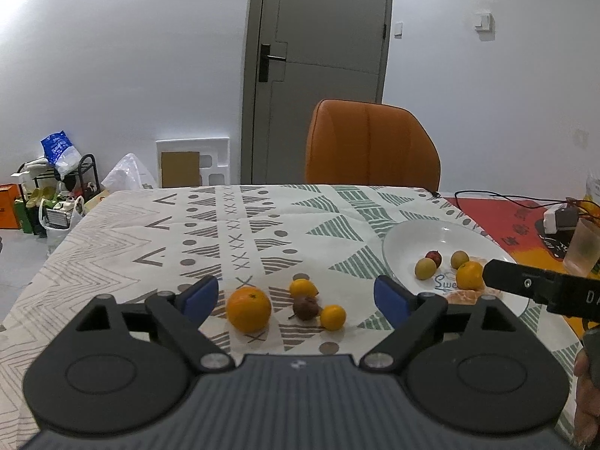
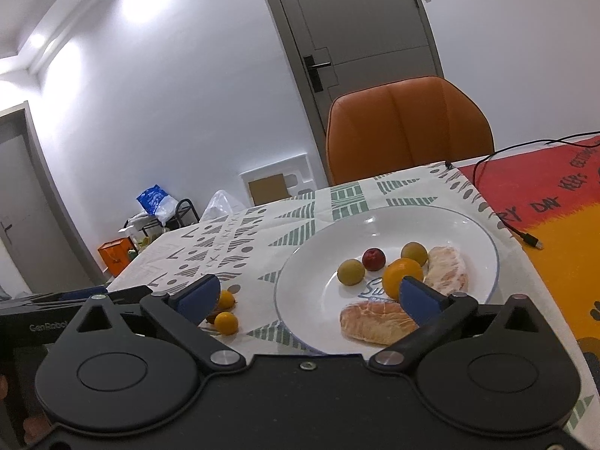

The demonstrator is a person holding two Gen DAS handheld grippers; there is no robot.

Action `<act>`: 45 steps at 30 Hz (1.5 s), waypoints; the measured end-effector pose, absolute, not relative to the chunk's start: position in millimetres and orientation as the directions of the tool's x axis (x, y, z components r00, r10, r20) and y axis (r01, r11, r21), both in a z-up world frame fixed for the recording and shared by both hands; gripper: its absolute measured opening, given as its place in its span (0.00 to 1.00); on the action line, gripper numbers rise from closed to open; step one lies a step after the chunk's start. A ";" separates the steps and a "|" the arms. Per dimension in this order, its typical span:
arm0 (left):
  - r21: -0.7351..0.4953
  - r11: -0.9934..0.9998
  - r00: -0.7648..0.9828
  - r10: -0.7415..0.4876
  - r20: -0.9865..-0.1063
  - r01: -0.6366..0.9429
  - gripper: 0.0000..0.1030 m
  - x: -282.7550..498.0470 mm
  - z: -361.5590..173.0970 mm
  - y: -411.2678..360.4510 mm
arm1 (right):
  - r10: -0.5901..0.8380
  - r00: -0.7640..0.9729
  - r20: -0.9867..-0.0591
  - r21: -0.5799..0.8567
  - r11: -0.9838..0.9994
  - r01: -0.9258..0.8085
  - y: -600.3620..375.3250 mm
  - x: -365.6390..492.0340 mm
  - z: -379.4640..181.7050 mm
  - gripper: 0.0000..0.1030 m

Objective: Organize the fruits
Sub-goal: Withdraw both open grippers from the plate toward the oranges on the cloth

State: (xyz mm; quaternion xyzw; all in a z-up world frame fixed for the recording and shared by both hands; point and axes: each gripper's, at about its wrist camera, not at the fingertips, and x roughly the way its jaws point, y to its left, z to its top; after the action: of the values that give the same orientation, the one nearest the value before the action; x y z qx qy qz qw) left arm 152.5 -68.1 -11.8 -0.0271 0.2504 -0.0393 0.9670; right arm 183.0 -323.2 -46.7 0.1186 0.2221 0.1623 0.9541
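Observation:
My left gripper is open and empty, just short of a large orange, a brown passion fruit and two small yellow fruits on the patterned tablecloth. The white plate to the right holds two green-yellow fruits, a small red fruit, an orange and peeled citrus pieces. My right gripper is open and empty at the plate's near rim; its orange and peeled pieces lie just ahead.
An orange chair stands behind the table's far edge. A red and yellow mat with a black cable lies right of the plate. A translucent cup and a charger stand at far right.

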 end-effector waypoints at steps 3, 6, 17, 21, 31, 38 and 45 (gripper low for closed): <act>-0.075 0.996 0.874 -0.083 -0.479 0.053 0.86 149.1 -11.2 -63.4 | 0.366 0.849 -0.381 0.298 0.918 -0.262 -320.1 181.2 -45.5 1.00; -0.075 0.996 0.875 -0.077 -0.478 0.046 0.86 146.6 -10.6 -58.0 | 0.380 0.843 -0.381 0.293 0.914 -0.280 -315.8 180.4 -45.9 1.00; -0.087 0.996 0.871 -0.060 -0.488 0.020 0.86 140.5 -13.2 -39.7 | 0.426 0.814 -0.396 0.277 0.900 -0.336 -296.6 181.0 -46.8 1.00; -0.086 0.996 0.867 -0.054 -0.495 0.013 0.86 139.5 -16.2 -34.7 | 0.436 0.803 -0.405 0.276 0.896 -0.348 -289.5 182.6 -49.3 1.00; -0.111 0.994 0.869 -0.042 -0.494 -0.015 0.86 139.6 -25.1 -22.1 | 0.486 0.766 -0.422 0.260 0.874 -0.411 -271.1 182.3 -55.2 1.00; -0.138 0.990 0.865 -0.034 -0.500 -0.041 0.83 145.2 -32.7 -9.2 | 0.512 0.737 -0.441 0.255 0.859 -0.444 -256.3 186.3 -61.7 0.86; -0.149 0.989 0.858 -0.054 -0.512 -0.026 0.78 153.3 -40.8 -8.7 | 0.530 0.709 -0.466 0.265 0.848 -0.460 -246.3 195.7 -67.8 0.68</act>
State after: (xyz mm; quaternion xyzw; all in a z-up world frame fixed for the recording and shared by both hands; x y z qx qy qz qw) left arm 153.3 -8.7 -40.8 -0.0754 0.2668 -0.0072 0.9608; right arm 195.7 -246.3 -67.8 0.0644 0.2714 0.2684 0.9220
